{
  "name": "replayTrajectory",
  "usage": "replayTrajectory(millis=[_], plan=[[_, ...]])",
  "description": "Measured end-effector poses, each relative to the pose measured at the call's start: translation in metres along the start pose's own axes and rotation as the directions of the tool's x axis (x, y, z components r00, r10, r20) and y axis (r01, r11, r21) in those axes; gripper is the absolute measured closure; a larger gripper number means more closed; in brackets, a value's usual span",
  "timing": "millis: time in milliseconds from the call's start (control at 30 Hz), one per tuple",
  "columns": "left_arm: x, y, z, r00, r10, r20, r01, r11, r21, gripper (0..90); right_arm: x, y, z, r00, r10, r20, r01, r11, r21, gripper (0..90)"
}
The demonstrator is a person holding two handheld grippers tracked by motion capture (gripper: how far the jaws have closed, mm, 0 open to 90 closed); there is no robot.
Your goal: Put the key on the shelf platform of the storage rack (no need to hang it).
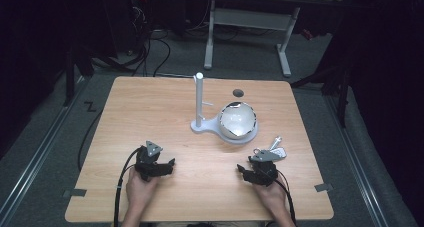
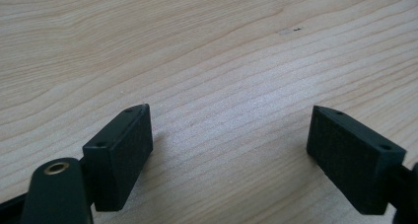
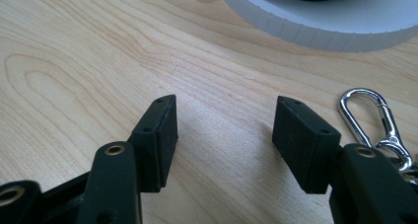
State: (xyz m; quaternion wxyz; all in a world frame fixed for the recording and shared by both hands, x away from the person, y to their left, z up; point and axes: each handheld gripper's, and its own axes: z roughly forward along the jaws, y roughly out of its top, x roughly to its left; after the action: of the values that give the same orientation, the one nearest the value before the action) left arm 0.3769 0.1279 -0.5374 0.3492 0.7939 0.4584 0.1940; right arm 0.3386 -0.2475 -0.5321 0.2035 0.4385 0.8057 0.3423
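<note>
Wood-grain surface (image 1: pixel 165 107) is lying mostly bare; metal keyring (image 3: pixel 372 120) is lying just beside right tool (image 3: pixel 224 135), near round white stand (image 1: pixel 220 127) with bowl (image 1: pixel 238 119). Both tools, left tool (image 2: pixel 229 150) too, are resting released near the front edge.

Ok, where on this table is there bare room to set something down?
The table's left half, from the white stand to the left edge, is bare wood, as is the strip between the left gripper and right gripper. The crowded spot is around the bowl and carabiner.
</note>
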Motion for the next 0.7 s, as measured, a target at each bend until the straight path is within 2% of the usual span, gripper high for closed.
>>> replayTrajectory(millis=[700], plan=[[0.0001,0.0000,-0.0001,1.0000,0.001,0.000,-0.001,1.0000,0.001,18.0,0.0015,0.0008,0.0008,0.9998,0.016,0.008,-0.016,1.000,0.002,42.8]])
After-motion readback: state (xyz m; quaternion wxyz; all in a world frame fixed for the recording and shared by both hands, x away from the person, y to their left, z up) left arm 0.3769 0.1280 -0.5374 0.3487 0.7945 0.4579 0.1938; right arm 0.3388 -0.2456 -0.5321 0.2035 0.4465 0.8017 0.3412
